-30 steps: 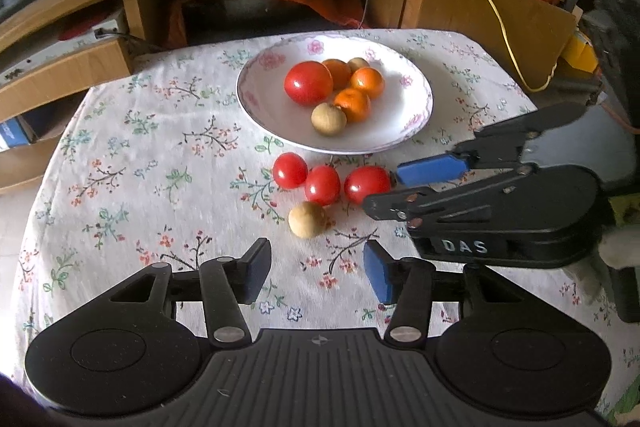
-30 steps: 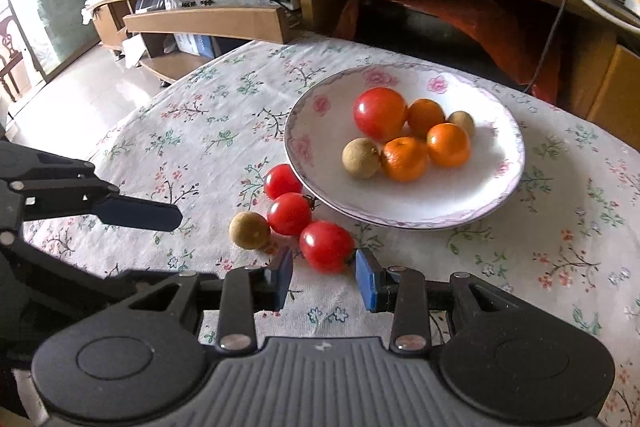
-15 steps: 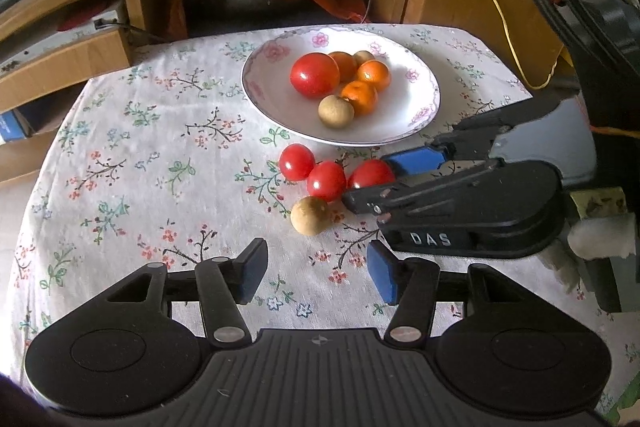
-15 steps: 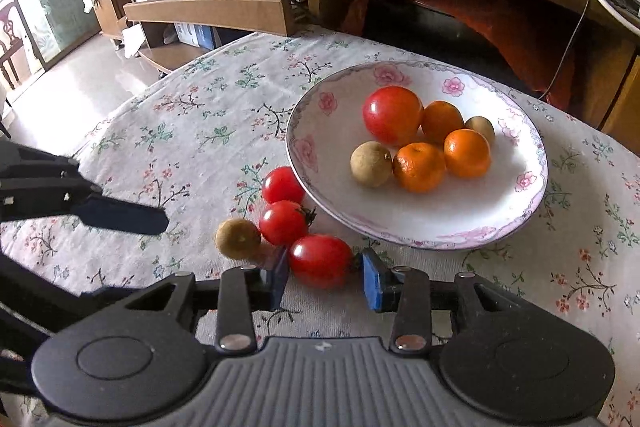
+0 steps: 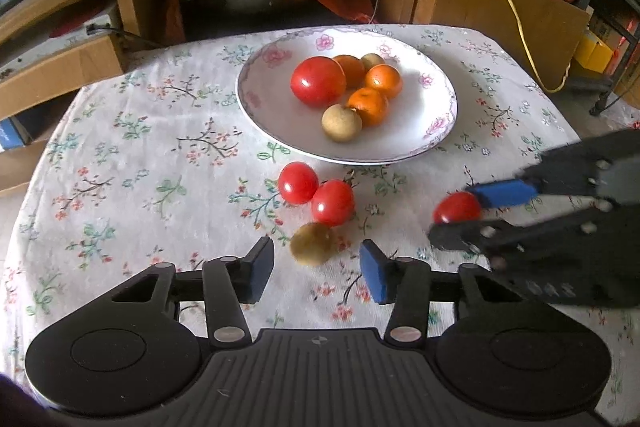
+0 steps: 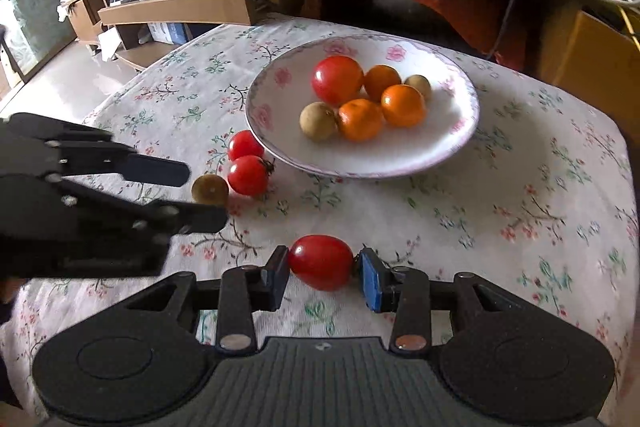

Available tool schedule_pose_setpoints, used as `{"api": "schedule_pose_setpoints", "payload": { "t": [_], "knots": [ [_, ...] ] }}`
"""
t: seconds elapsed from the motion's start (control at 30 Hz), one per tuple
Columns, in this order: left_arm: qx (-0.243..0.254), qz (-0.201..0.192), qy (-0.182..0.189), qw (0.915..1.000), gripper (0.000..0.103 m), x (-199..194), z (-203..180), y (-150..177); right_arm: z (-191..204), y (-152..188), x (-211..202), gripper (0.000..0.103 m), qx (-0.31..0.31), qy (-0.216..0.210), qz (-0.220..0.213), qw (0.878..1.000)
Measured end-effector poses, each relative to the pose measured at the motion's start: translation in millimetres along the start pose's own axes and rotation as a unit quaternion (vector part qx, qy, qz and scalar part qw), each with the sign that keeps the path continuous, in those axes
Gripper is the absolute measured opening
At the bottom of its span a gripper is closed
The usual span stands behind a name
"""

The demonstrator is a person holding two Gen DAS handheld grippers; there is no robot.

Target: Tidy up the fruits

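Left gripper (image 5: 316,267) fingers spread, brown fruit (image 5: 312,243) on bench (image 5: 120,163) just ahead. 2 tomatoes (image 5: 316,193) beside plate (image 5: 264,115). Right gripper (image 6: 322,273) pinches tomato (image 6: 321,267); its underside hidden, lift unclear.

Four red tomatoes show: one large tomato (image 6: 337,79) in the plate (image 6: 448,155) at upper centre, two small tomatoes (image 6: 247,174) on the cloth to the plate's lower left, and one held tomato (image 6: 321,261) at lower centre. Three oranges (image 6: 402,105) sit in the plate. Three brown fruits show: two plate longans (image 6: 318,121) and one cloth longan (image 6: 210,189) at left of centre.
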State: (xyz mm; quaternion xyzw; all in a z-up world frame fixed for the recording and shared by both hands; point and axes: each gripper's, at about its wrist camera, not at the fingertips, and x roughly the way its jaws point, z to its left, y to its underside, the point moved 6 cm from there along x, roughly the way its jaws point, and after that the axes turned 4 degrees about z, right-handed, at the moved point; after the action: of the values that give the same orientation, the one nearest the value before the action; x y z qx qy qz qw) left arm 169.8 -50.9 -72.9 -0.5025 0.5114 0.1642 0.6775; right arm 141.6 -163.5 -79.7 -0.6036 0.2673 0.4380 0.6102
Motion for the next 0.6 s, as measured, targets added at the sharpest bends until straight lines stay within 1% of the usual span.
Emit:
{"api": "schedule_pose_setpoints", "payload": {
  "t": [0.07,0.17,0.27,0.43,0.6],
  "knots": [
    [0.000,0.004,-0.001,1.0000,0.049,6,-2,-1,-3,2,-3,0.040,0.005,0.000,-0.002,1.000],
    [0.008,0.006,-0.014,0.9998,0.046,10,-5,0,-5,5,-5,0.040,0.008,0.003,-0.002,1.000],
    [-0.001,0.005,-0.013,0.9999,0.034,9,-4,0,-5,6,-6,0.040,0.007,0.003,-0.001,1.000],
    [-0.001,0.005,-0.014,0.9999,0.033,8,-4,2,-2,12,-7,0.040,0.009,0.007,0.004,1.000],
    [0.005,0.014,-0.002,0.9999,0.033,-4,-7,17,6,21,-16,0.040,0.011,0.005,0.002,1.000]
  ]
}}
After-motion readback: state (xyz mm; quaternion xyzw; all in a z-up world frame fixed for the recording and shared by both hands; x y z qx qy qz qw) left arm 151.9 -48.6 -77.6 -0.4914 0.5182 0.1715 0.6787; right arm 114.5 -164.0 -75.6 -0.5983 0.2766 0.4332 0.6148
